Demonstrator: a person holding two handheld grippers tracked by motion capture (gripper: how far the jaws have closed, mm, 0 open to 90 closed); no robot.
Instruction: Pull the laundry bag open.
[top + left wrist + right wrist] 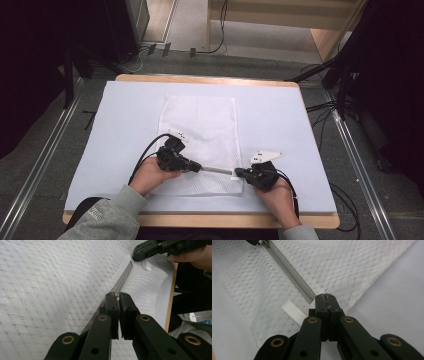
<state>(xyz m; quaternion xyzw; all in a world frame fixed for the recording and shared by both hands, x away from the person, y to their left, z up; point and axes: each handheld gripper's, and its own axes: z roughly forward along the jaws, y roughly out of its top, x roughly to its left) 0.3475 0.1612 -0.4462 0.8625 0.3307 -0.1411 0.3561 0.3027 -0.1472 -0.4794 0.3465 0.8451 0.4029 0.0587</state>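
One pale blue mat covered a wood-edged table on a grey floor with cables around. One white mesh bag lay flat on it, its grey zipper stretched between two grippers. The left gripper pinched the zipper's pull, while the right gripper clenched the bag's zipper end beside a white tab.

Grey floor with rails; wooden furniture behind the table.
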